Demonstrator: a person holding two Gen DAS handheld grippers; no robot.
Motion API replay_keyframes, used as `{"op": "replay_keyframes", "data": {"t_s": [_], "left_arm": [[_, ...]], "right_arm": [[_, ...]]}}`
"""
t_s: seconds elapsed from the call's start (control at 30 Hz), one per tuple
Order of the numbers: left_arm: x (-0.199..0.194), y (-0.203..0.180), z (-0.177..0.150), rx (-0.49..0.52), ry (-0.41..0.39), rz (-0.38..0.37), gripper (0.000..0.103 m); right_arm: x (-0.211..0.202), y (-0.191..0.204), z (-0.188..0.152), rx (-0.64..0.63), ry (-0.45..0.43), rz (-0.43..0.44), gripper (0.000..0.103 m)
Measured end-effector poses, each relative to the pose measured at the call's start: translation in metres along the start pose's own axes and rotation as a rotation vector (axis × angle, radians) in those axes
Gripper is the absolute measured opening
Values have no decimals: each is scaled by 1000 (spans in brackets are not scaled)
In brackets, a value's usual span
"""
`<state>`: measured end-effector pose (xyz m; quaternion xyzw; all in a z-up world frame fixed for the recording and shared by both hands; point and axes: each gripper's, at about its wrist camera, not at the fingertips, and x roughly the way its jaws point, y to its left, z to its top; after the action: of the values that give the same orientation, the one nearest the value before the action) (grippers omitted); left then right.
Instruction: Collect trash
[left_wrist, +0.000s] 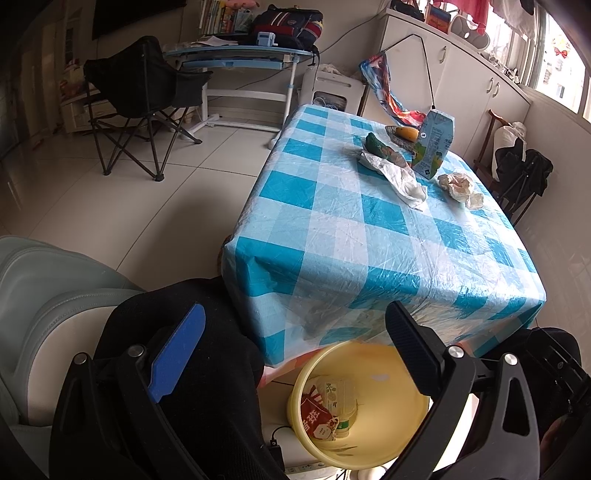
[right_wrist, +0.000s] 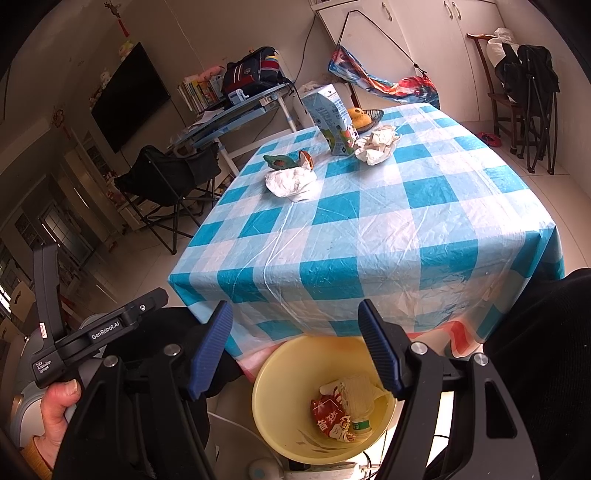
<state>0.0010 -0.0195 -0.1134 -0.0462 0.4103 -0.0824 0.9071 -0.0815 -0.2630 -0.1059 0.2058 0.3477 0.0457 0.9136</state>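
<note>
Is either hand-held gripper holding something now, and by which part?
Nothing is held. The left hand-held gripper and the right hand-held gripper are both open and empty above the yellow bin.

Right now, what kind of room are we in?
Probably a home living or dining room: a table in a checked cloth, a wall-mounted TV, and a study desk stacked with books.

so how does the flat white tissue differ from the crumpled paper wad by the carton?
Pose: the flat white tissue lies spread and low on the table; the crumpled paper wad is balled up and stands taller.
Neighbours: the tissue sits against the green wrapper; the wad sits beside the milk carton.
Position: the tissue lies closer to the yellow bin.
Both are white paper, still on the table, held by neither gripper.
</note>
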Motion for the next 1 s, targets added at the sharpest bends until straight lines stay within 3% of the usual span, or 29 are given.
{"op": "replay_keyframes", "data": {"t_s": [1.0], "left_arm": [[1,2,-1,-1,3,3,95]], "right_arm": [[0,0,0,-1,-2,-1,68]]}}
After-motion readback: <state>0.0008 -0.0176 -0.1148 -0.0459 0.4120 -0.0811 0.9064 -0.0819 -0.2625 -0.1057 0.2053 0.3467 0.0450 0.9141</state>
